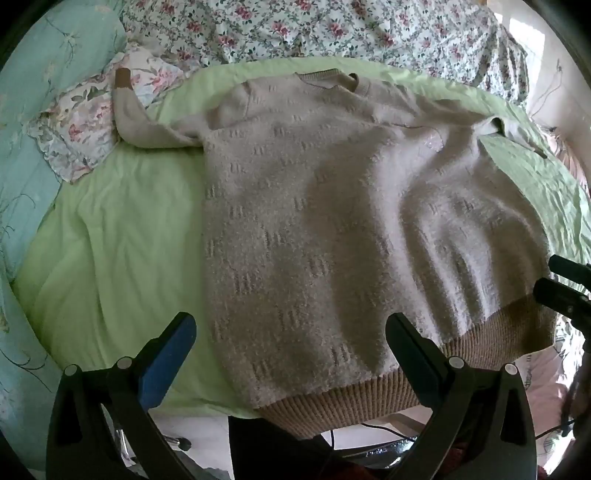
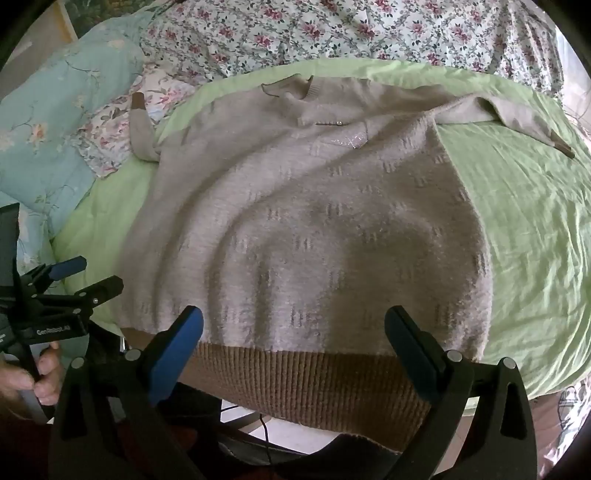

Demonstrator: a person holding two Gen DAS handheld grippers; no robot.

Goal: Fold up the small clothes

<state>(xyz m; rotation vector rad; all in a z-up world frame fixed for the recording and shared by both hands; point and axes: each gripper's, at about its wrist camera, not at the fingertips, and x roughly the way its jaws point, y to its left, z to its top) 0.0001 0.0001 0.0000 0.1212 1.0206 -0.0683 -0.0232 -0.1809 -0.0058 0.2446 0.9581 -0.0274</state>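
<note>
Both your tools are spread wide with nothing clamped. Your left gripper (image 1: 291,336) hangs over the near-left part of the sweater (image 1: 332,221), one pad over green sheet (image 1: 122,236), the other above the ribbed hem (image 1: 369,398). Your right gripper (image 2: 293,332) hovers over the middle of the same hem (image 2: 314,384), pads straddling it, not pressing as far as the views show. Your hand (image 2: 33,373) on the left tool's handle shows at the right view's left edge.

Ahead of both tools the sweater lies spread flat on the sheet, hem nearest and drooping off the bed edge, collar (image 1: 332,79) farthest. Left sleeve (image 1: 136,122) runs out and up onto a floral pillow (image 1: 81,122); right sleeve (image 2: 517,122) lies stretched out sideways on the sheet, away from the body. Floral quilt (image 2: 332,33) bunched beyond the collar.

Progress: looks like the very start. Garment laid out, body rippled, no fold made. Left to do, by my read: bring both sleeves in, fold sides, then fold hem toward collar. Likely first step is gripping the hem or a sleeve.
</note>
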